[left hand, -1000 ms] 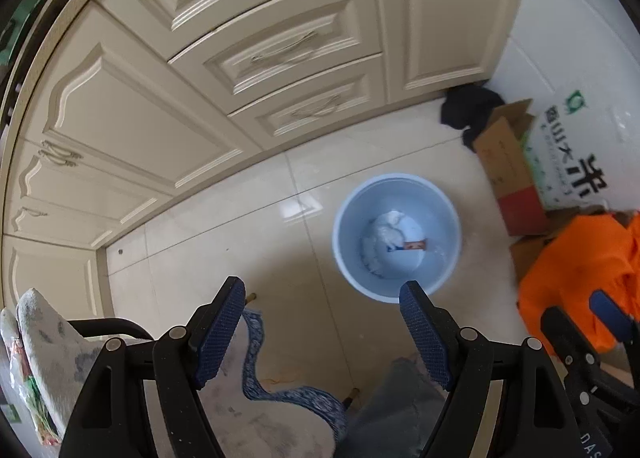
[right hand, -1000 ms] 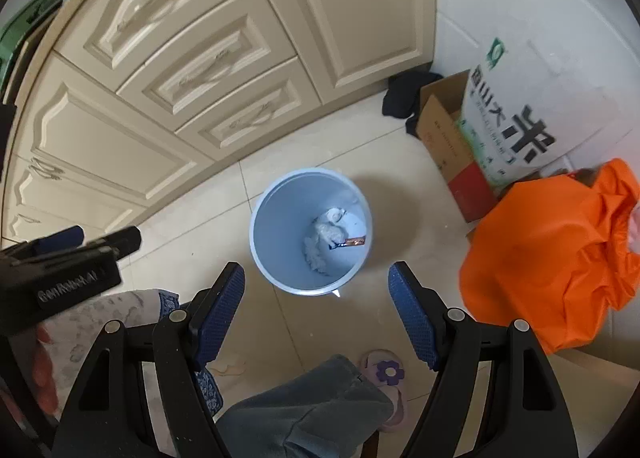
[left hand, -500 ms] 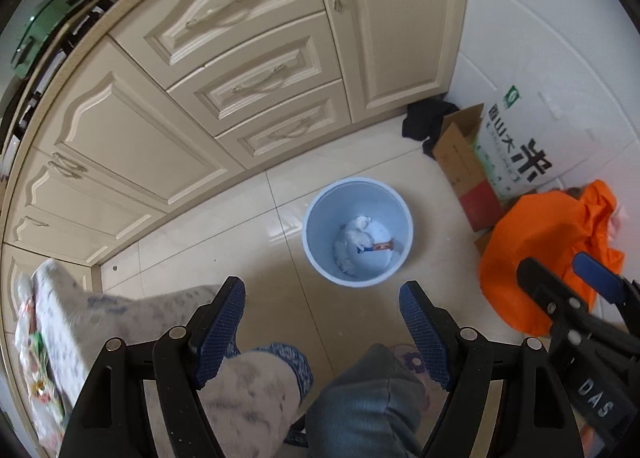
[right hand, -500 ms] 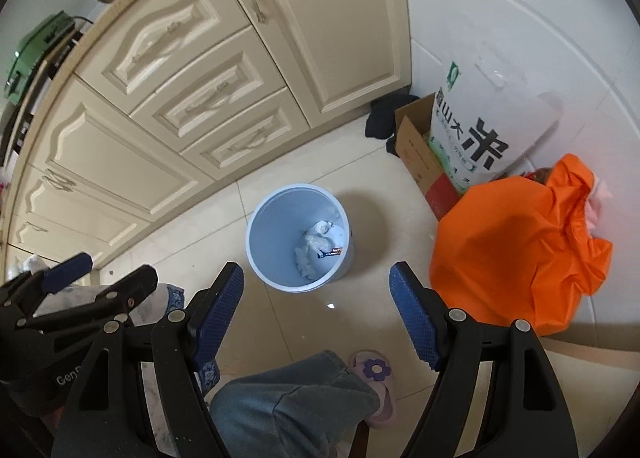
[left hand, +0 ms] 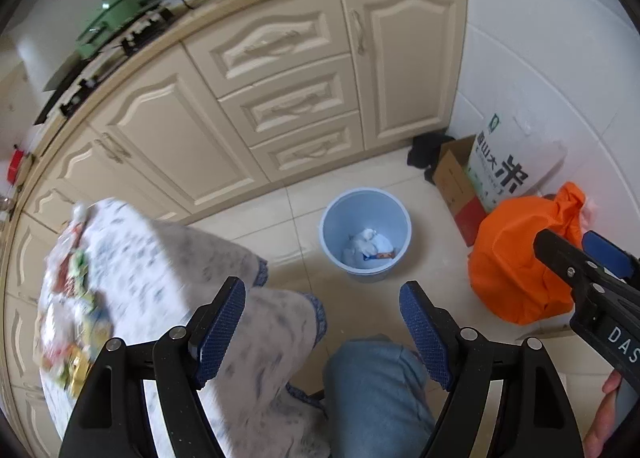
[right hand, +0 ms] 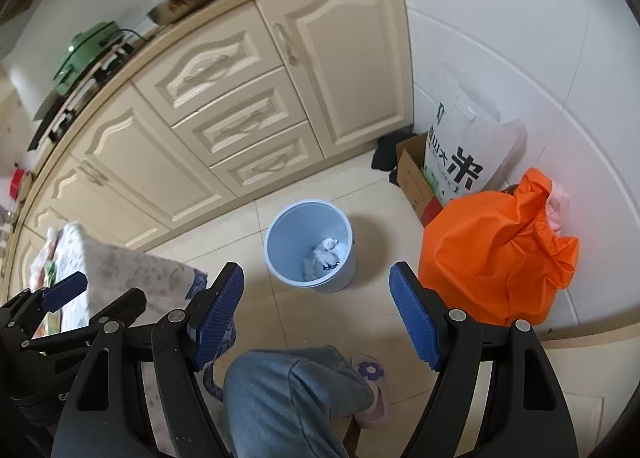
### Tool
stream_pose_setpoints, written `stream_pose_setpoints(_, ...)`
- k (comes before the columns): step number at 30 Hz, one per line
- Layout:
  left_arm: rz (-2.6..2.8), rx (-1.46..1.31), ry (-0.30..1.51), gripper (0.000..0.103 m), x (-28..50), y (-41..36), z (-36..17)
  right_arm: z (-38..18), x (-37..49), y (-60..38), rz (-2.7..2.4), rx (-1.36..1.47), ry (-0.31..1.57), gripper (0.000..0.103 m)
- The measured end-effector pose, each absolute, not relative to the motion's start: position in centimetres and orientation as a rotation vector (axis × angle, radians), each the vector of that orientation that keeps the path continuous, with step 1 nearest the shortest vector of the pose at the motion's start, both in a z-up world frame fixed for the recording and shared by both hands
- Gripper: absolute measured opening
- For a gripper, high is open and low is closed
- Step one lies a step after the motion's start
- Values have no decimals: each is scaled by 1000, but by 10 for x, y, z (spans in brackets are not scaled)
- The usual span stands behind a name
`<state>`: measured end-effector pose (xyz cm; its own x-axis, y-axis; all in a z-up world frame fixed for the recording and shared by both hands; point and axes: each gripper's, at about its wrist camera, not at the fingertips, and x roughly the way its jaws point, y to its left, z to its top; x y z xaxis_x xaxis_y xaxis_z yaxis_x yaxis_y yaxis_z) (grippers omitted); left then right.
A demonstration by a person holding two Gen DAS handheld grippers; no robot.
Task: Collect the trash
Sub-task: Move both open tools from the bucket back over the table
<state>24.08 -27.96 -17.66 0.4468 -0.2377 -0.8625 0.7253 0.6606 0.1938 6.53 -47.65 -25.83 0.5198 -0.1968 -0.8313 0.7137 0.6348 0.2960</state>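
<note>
A light blue bin [left hand: 366, 234] [right hand: 310, 246] stands on the tiled floor below both grippers, with white crumpled trash [left hand: 366, 244] [right hand: 326, 254] and a small wrapper at its bottom. My left gripper [left hand: 322, 328] hangs high above the floor, open, nothing between its blue pads. My right gripper [right hand: 316, 314] is open and empty too, and shows at the right edge of the left wrist view [left hand: 588, 258]. A table with a patterned cloth [left hand: 160, 270] [right hand: 116, 274] lies at the left, with blurred colourful wrappers [left hand: 72, 310] along its far edge.
Cream cabinets [left hand: 280, 97] run behind the bin, with a pan and a green cooker on top. An orange bag [right hand: 496, 258], a rice sack [right hand: 460, 161] and a cardboard box [left hand: 456, 181] crowd the right wall. A person's jeans leg [right hand: 288, 398] and slipper are below.
Both grippers have risen and pulled back from the bin, which now looks smaller. The countertop and more of the clothed table have come into view. Both stay open.
</note>
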Motion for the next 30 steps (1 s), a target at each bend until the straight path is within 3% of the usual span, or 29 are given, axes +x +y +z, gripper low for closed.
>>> stream_pose_setpoints(14, -564, 406, 774, 77, 152, -101, -86, -183, 50, -372, -444, 495, 740, 80)
stream_pose_setpoints(30, -261, 174, 748, 77, 92, 90, -65, -134, 92, -219, -94, 279, 665, 89)
